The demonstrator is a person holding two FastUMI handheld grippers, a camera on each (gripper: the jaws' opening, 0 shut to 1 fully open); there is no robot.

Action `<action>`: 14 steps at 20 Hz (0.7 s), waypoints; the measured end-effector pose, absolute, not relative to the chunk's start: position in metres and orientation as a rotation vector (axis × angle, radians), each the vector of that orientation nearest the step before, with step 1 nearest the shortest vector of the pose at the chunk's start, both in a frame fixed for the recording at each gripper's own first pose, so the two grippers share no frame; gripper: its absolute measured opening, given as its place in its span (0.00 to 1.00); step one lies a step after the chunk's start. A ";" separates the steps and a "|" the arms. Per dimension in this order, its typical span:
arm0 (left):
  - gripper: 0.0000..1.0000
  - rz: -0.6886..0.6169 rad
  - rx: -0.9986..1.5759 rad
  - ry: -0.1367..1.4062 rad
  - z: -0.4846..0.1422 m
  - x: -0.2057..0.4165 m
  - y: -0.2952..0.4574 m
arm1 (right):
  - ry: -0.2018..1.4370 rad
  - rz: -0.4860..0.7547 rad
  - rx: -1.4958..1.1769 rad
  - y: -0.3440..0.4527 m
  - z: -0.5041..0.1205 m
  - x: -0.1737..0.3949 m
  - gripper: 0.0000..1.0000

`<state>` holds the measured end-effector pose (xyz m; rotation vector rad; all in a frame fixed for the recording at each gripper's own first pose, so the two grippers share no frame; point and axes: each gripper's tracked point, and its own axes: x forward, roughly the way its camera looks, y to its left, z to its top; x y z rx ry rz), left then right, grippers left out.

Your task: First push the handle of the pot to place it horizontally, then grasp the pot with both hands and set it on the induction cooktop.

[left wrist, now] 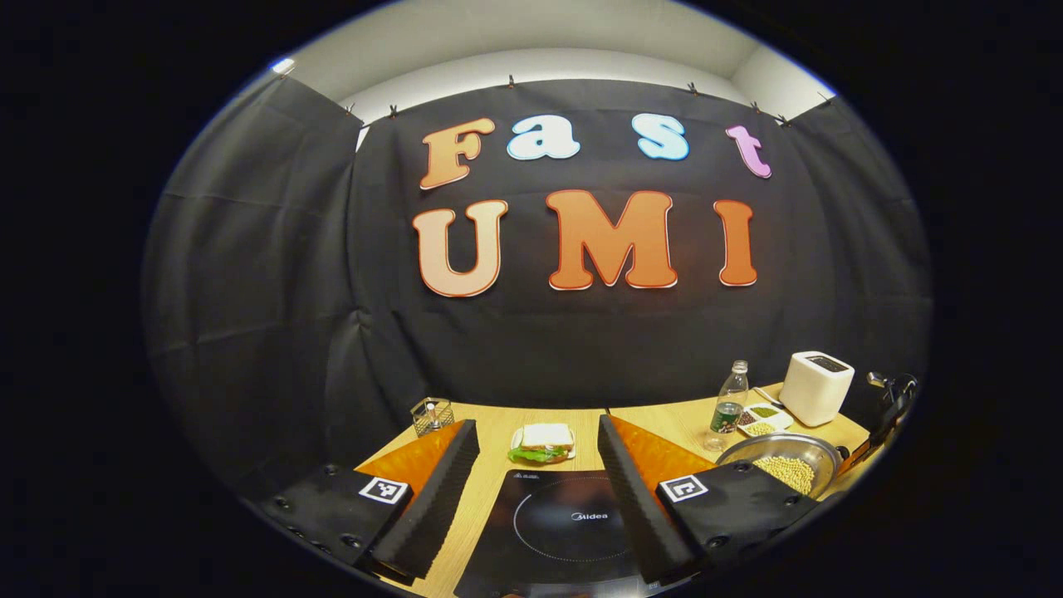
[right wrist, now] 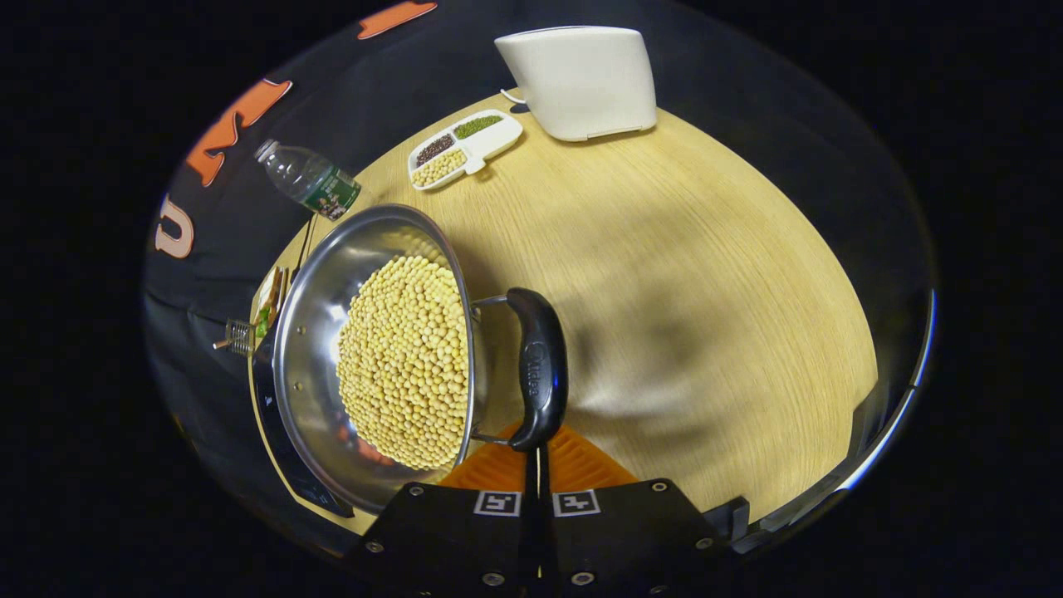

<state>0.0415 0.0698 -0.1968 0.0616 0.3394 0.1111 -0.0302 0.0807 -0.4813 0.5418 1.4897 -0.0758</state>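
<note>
The left hand-held gripper [left wrist: 538,490] hangs above the near edge of the table [left wrist: 498,428] with its fingers spread wide and nothing between them. Through the gap lies the induction cooktop [left wrist: 552,531], a dark glass slab at the table's near edge. Beyond it, toward the middle of the table, sits a sandwich on a small plate [left wrist: 543,443], and a small wire holder [left wrist: 432,415] stands near the far left corner.

In the left gripper view, the pot [left wrist: 776,458] sits to the right of the cooktop, well apart from it. It is a shiny steel pan holding a heap of pale yellow beans [right wrist: 404,361]. A water bottle [left wrist: 728,405], a divided dish of grains [left wrist: 762,419] and a white toaster [left wrist: 815,387] stand behind it toward the far right corner.

In the right gripper view, the right hand-held gripper [right wrist: 537,461] has its fingers pressed together, tips at the near end of the pot's black handle [right wrist: 540,370]; whether they touch it I cannot tell. The handle lies crosswise just beside the pot's rim.
</note>
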 end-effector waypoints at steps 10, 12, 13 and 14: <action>0.95 -0.053 0.059 0.543 -0.266 0.059 0.004 | 1.422 -0.091 0.480 0.063 -0.489 0.013 0.00; 0.95 -0.091 0.052 0.593 -0.283 0.059 -0.011 | 1.421 -0.086 0.474 0.061 -0.491 0.017 0.00; 0.95 -0.109 0.046 0.618 -0.292 0.061 -0.018 | 1.420 -0.078 0.466 0.061 -0.491 0.019 0.00; 0.95 -0.128 0.036 0.647 -0.302 0.061 -0.026 | 1.415 -0.062 0.459 0.063 -0.490 0.022 0.00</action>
